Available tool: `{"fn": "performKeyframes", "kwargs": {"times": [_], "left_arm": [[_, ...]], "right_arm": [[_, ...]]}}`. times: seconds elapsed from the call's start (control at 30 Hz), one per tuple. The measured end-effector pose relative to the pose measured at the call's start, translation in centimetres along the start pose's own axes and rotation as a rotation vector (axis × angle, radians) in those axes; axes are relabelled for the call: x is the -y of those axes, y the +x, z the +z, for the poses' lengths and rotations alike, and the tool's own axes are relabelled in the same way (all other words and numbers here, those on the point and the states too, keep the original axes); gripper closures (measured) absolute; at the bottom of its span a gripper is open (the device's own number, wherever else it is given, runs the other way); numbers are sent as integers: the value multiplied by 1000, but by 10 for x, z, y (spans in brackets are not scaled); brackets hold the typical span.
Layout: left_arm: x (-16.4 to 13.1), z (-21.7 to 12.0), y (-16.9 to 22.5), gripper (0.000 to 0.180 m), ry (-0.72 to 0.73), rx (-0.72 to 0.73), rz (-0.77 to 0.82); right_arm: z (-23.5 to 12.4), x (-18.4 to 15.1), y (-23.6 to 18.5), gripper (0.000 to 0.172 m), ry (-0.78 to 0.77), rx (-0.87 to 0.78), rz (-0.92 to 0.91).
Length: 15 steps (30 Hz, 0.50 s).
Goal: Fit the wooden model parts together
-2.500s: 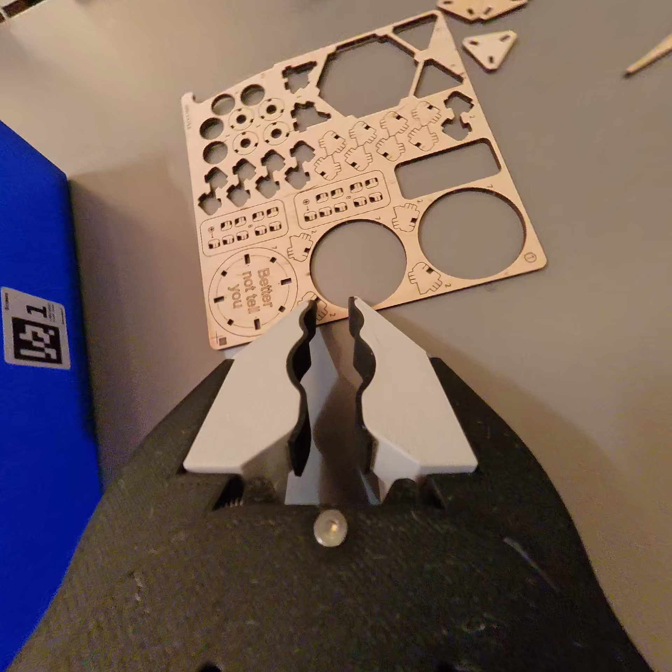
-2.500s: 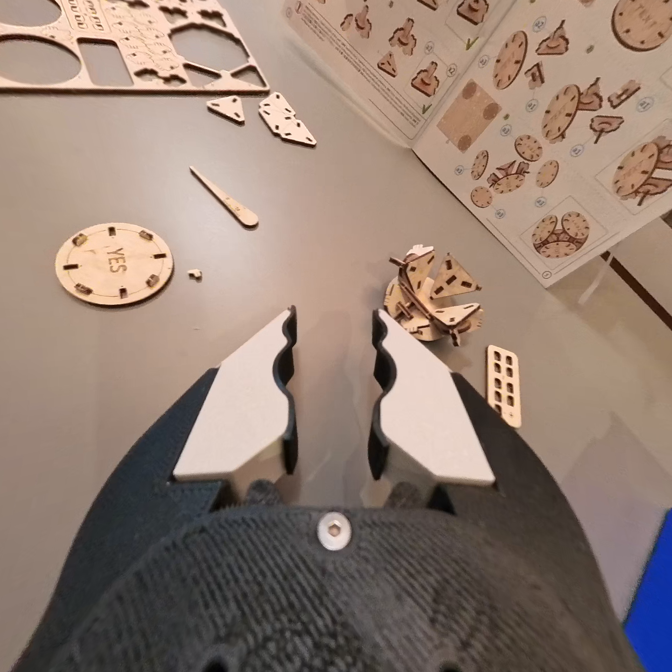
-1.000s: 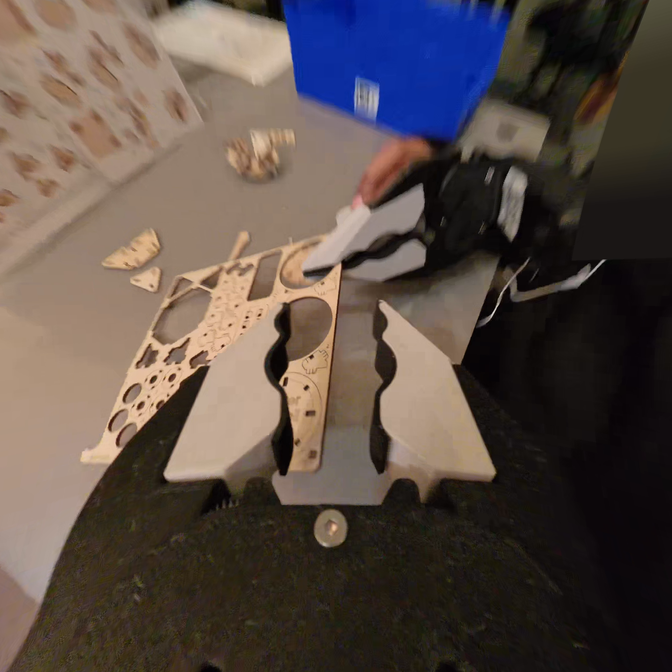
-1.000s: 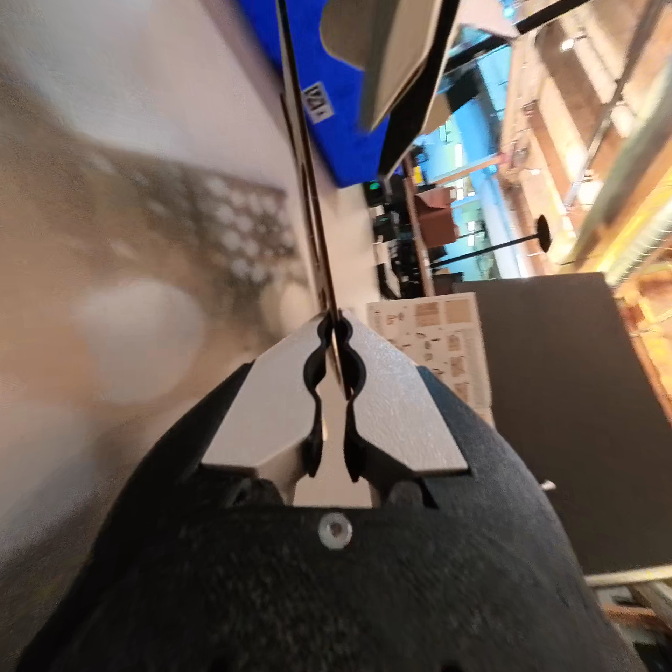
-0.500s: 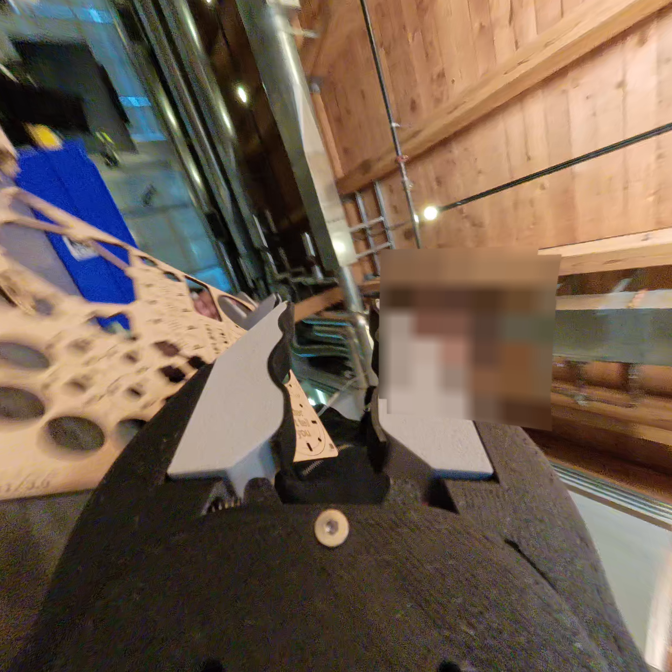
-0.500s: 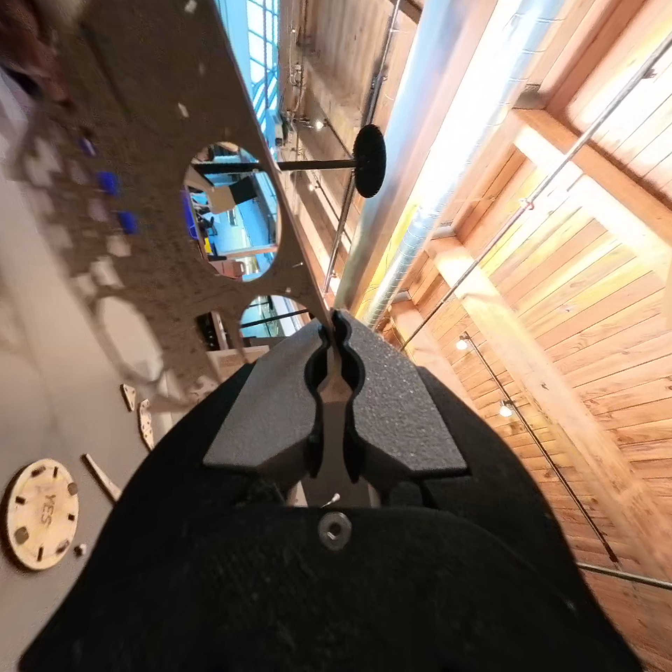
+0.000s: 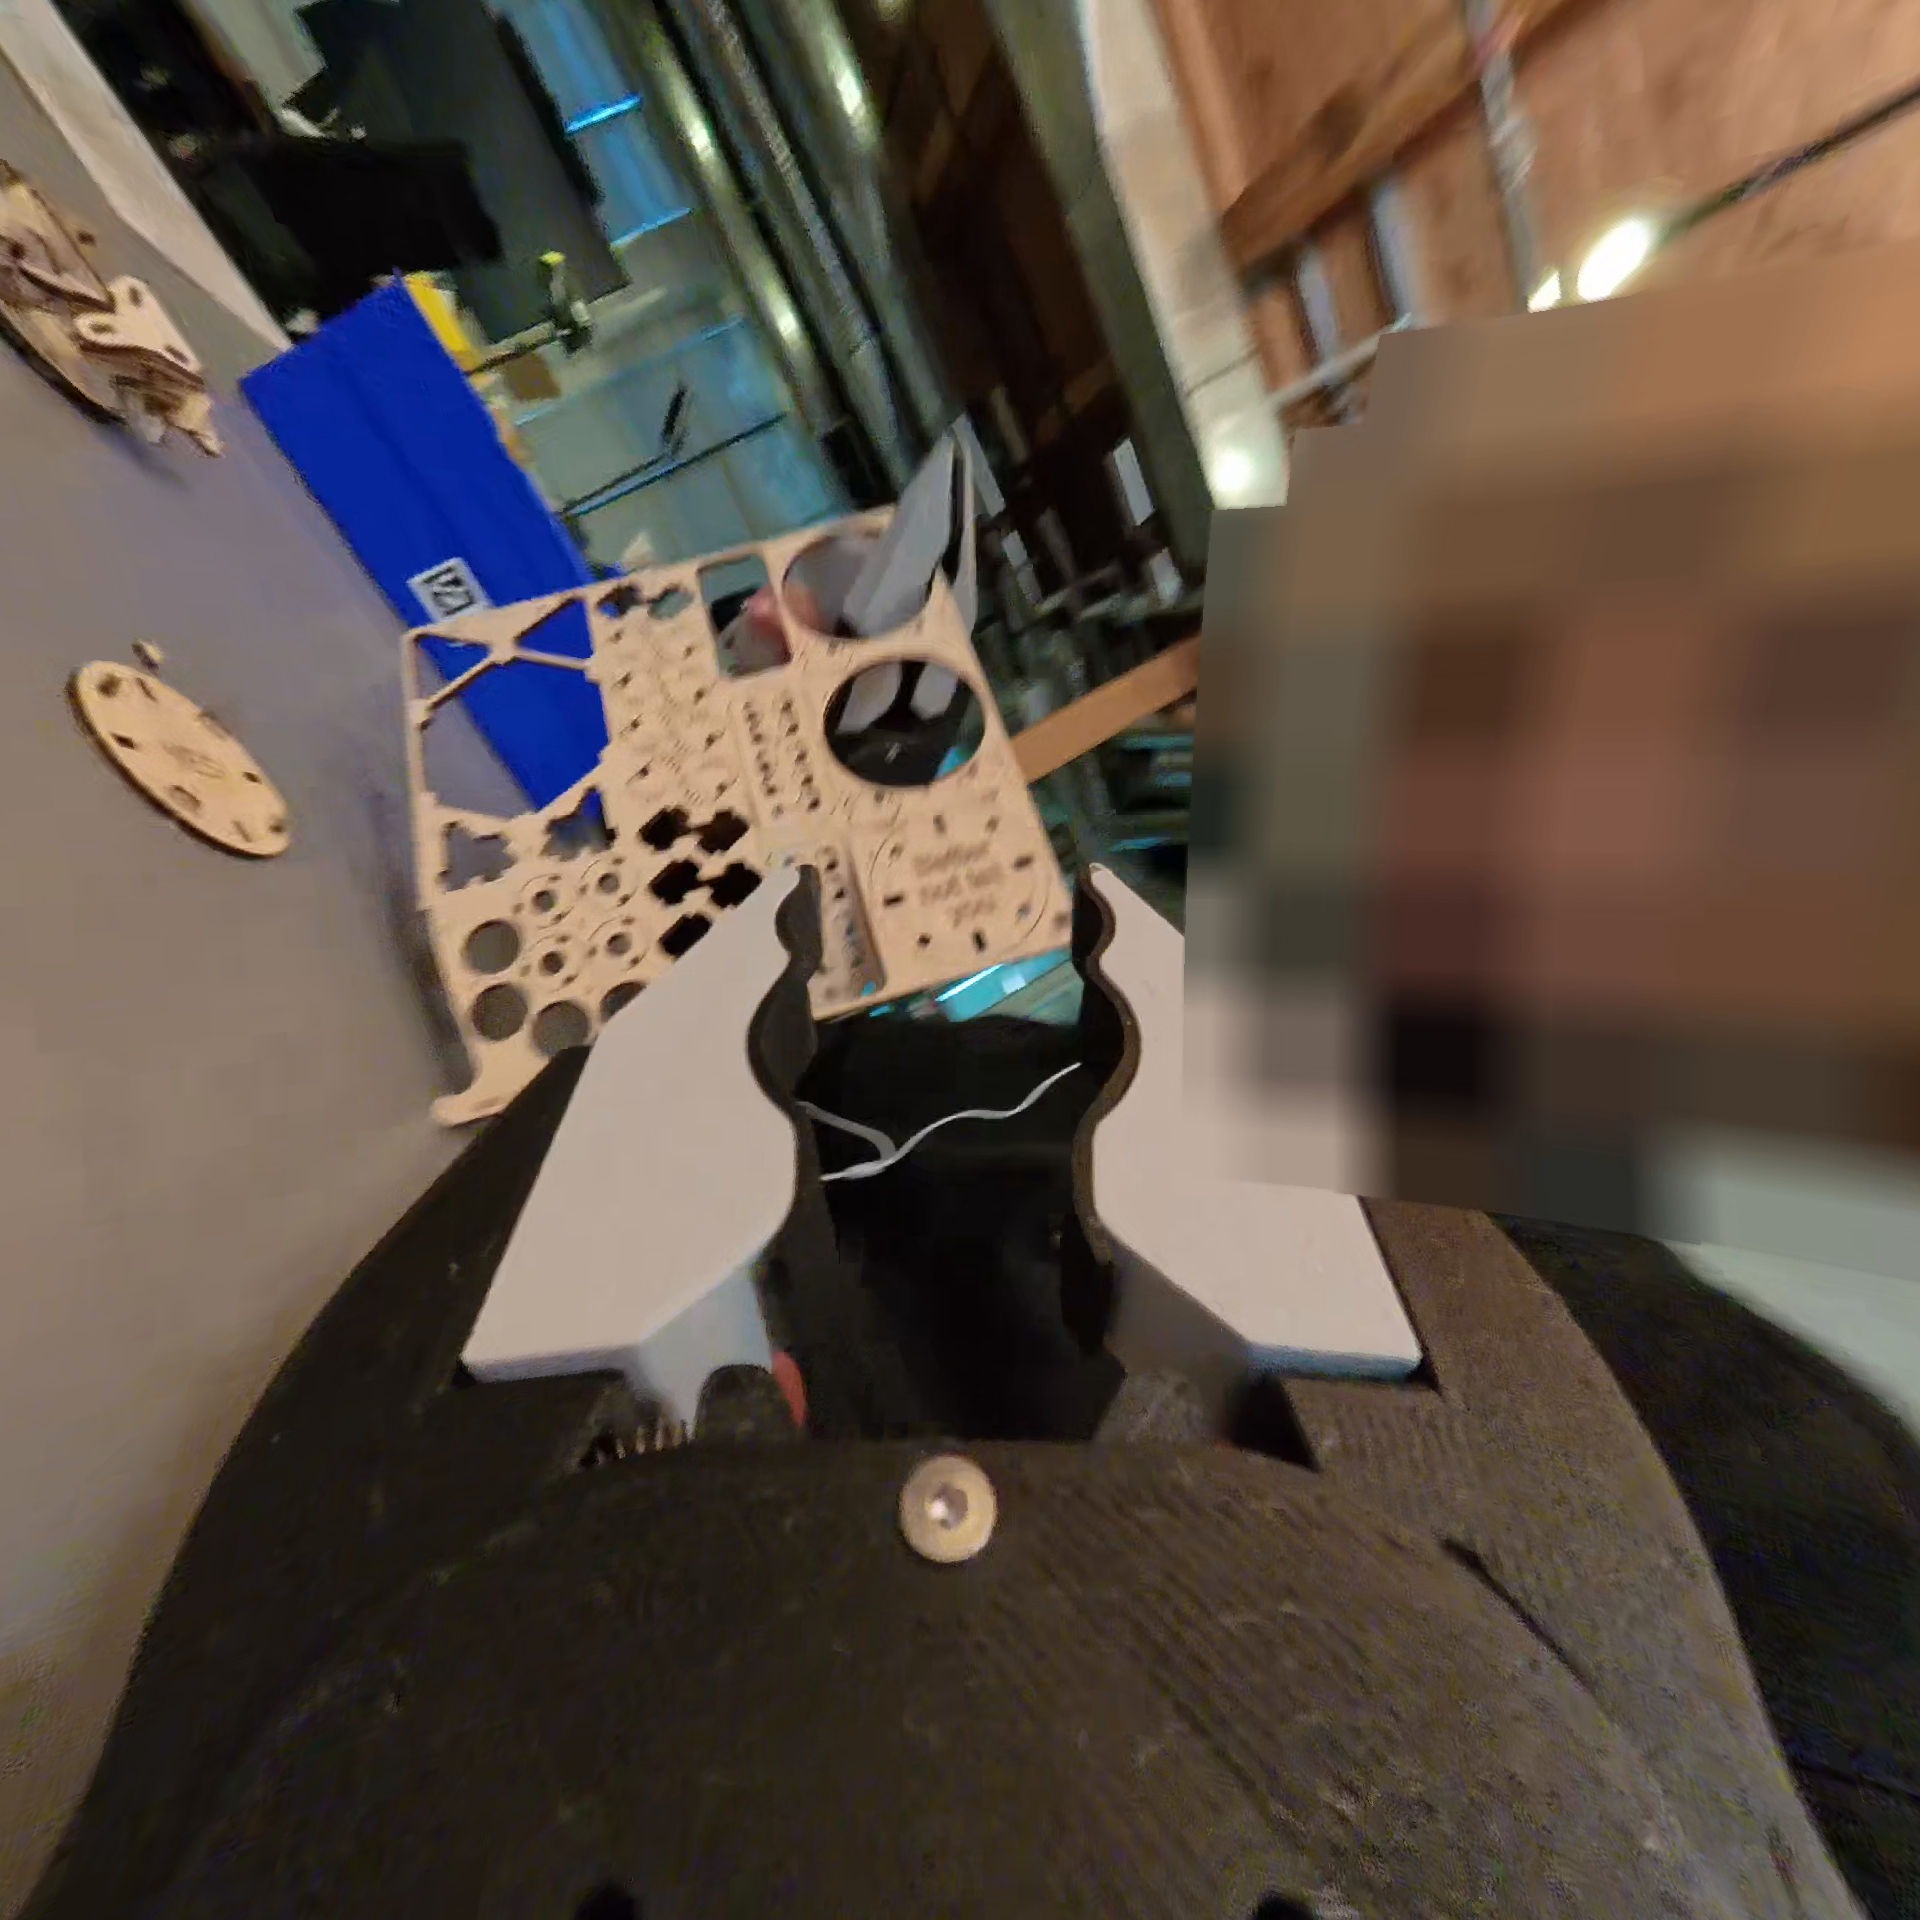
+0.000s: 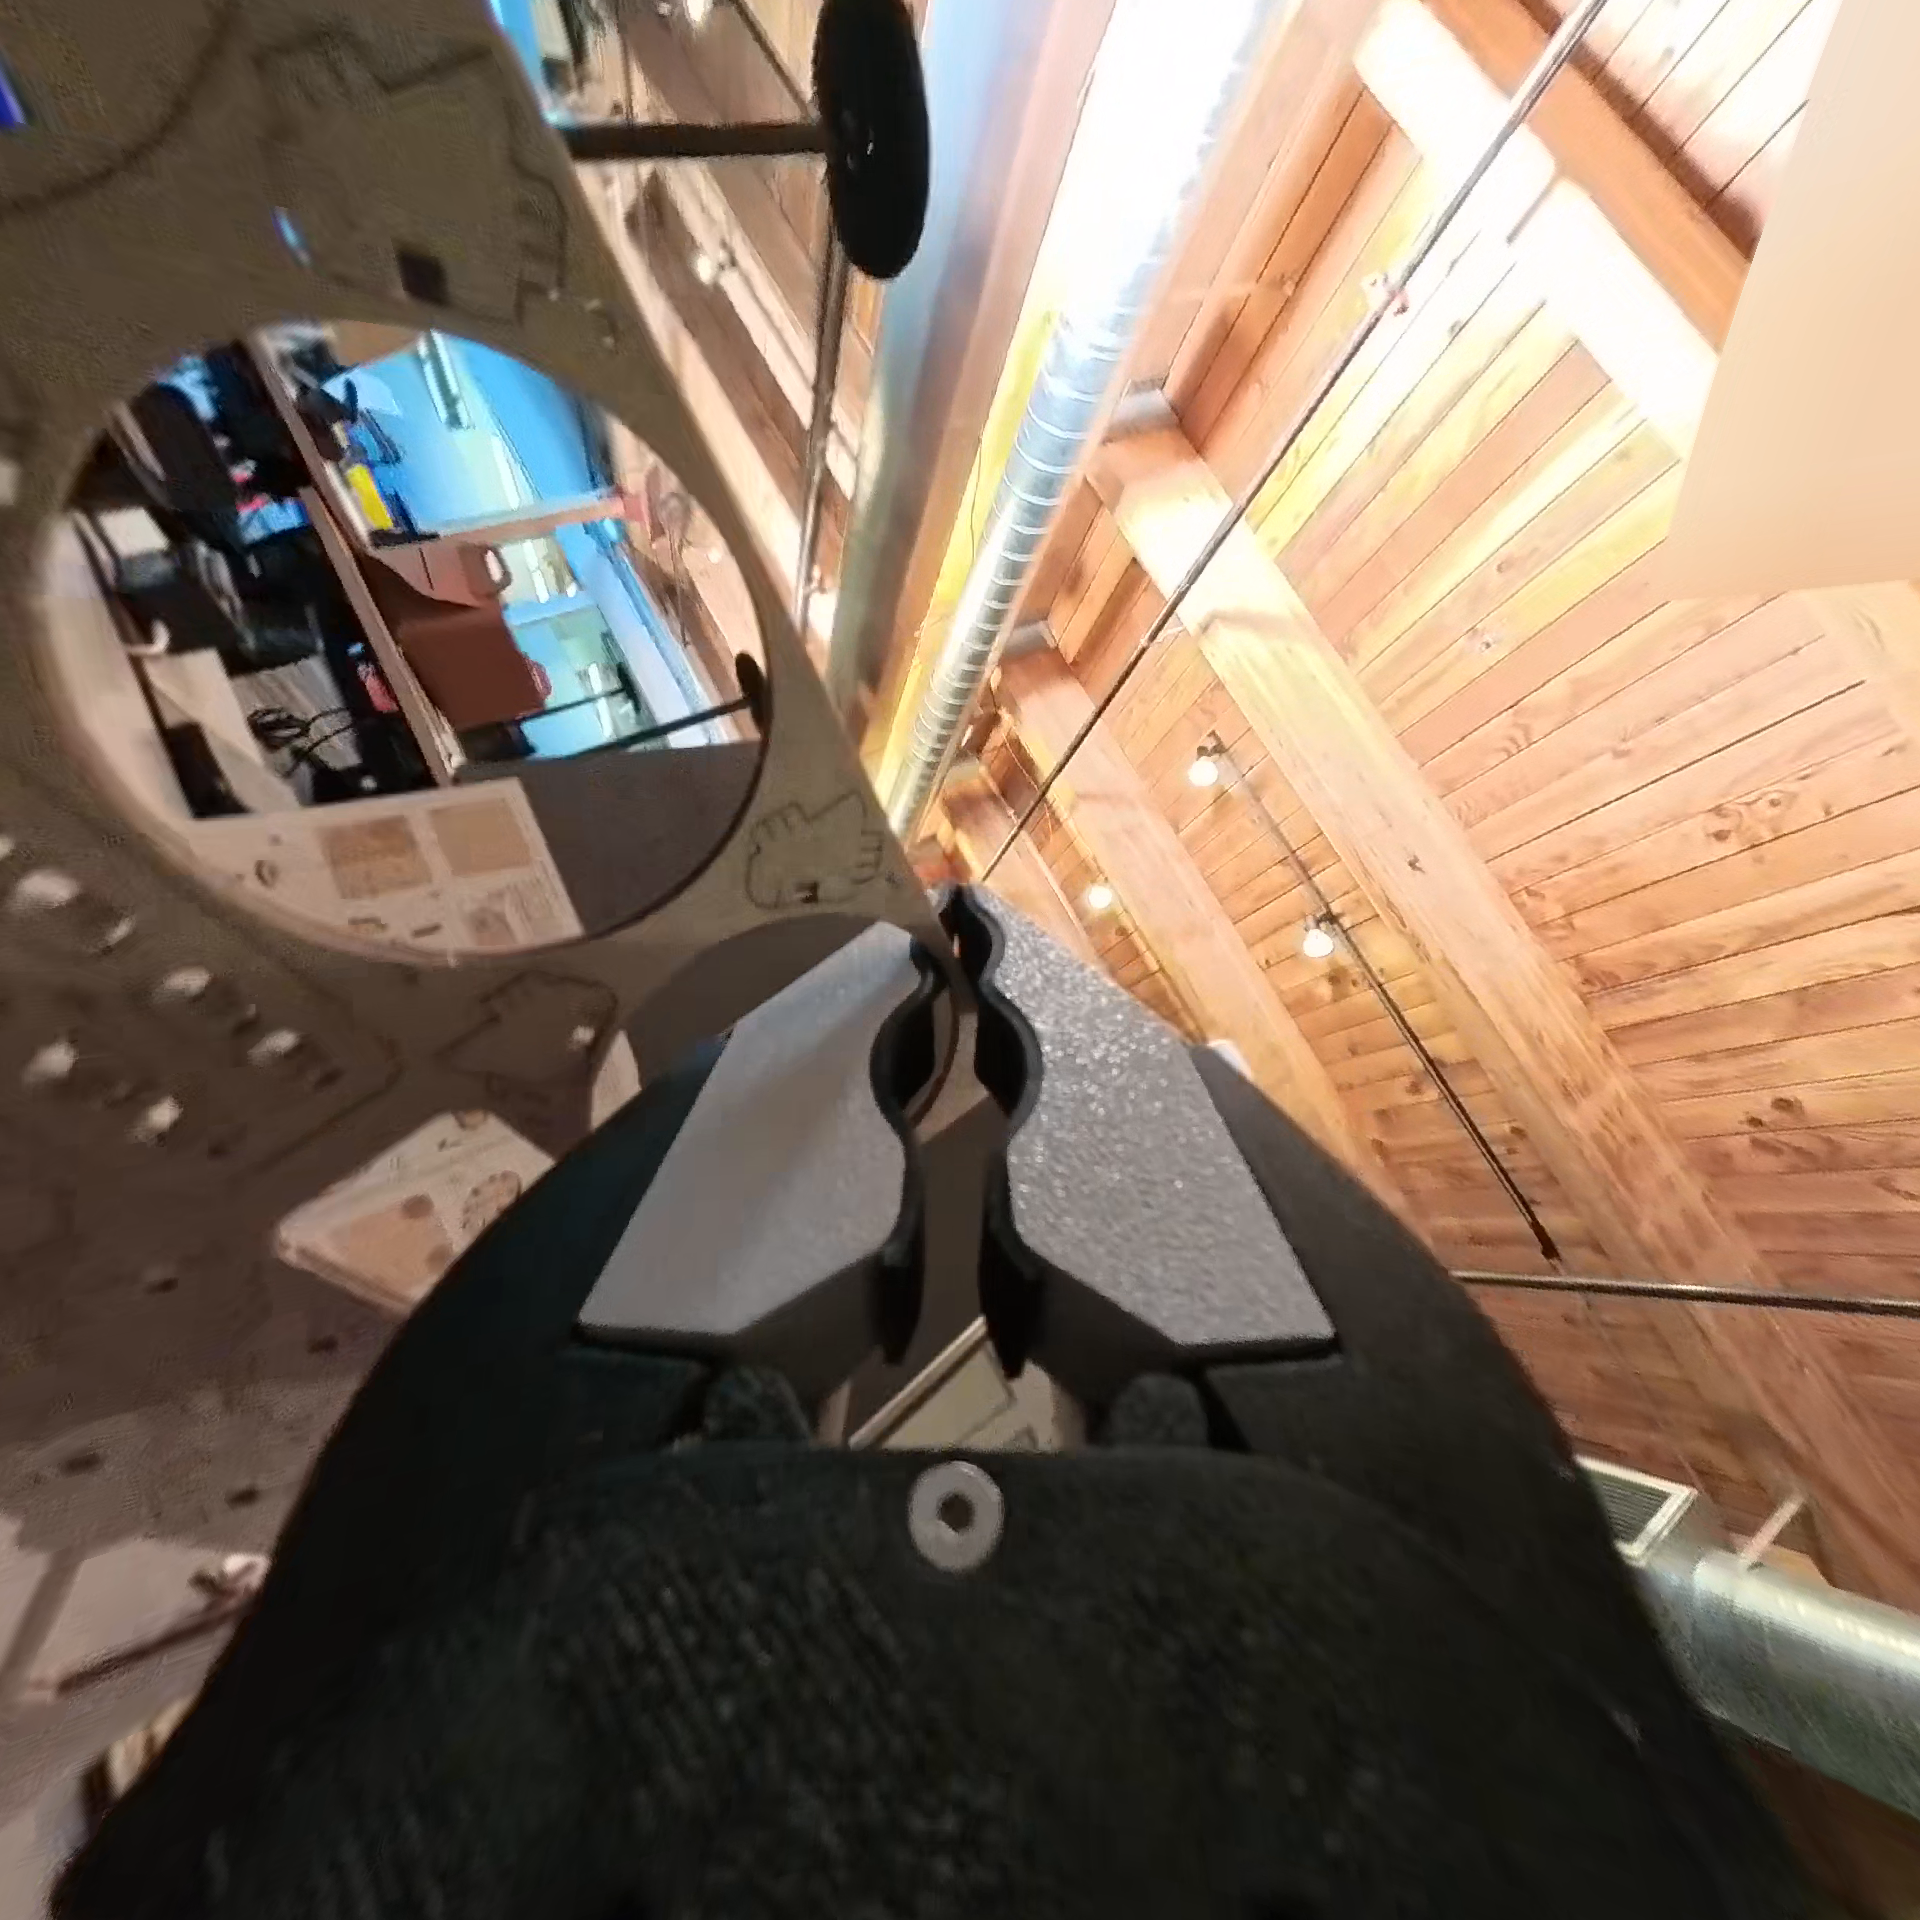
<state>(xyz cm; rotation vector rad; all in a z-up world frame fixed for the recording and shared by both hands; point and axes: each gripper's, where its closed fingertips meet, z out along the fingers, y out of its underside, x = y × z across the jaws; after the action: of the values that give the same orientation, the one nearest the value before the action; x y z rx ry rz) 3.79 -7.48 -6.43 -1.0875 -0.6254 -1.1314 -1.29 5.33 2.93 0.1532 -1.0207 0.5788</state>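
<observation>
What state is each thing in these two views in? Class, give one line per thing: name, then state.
Left tool: open, nothing between its fingers.
Right tool: shut on the corner of the wooden puzzle sheet.
Wooden puzzle sheet: lifted off the table, tilted, many pieces already punched out.
Round wooden disc: lying flat on the grey table.
Part-built wooden model: resting on the table.
Blue box: standing on the table behind the sheet.

A grey table (image 7: 156,987) carries a wooden disc (image 7: 177,758) and a small wooden model (image 7: 94,322) (blurred). A blue box (image 7: 416,488) stands behind. Plank ceiling (image 8: 1558,727), metal duct (image 8: 997,540) and a printed sheet (image 8: 416,873) show elsewhere.
</observation>
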Motion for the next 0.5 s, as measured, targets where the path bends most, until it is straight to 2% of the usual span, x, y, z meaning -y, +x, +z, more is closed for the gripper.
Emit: {"fn": "performKeyframes", "kwargs": {"times": [0.03,0.13,0.27,0.33,0.4,0.43,0.5], "left_arm": [[-7,8,0,129,-30,36,81],[-25,32,11,127,-108,72,291],[-41,46,8,128,-226,141,402],[-37,44,-10,121,-239,331,615],[-25,41,-30,89,-217,582,849],[-21,41,-34,87,-222,656,938],[-20,45,-39,108,-248,724,1035]], "right_arm": [[5,-6,0,172,-16,15,-2],[16,-13,5,172,-31,34,-4],[26,-22,13,172,-71,59,15],[29,-29,9,172,-112,114,40],[31,-36,-3,172,-158,196,79],[31,-37,-9,172,-170,232,96],[31,-38,-16,172,-182,272,126]]}}
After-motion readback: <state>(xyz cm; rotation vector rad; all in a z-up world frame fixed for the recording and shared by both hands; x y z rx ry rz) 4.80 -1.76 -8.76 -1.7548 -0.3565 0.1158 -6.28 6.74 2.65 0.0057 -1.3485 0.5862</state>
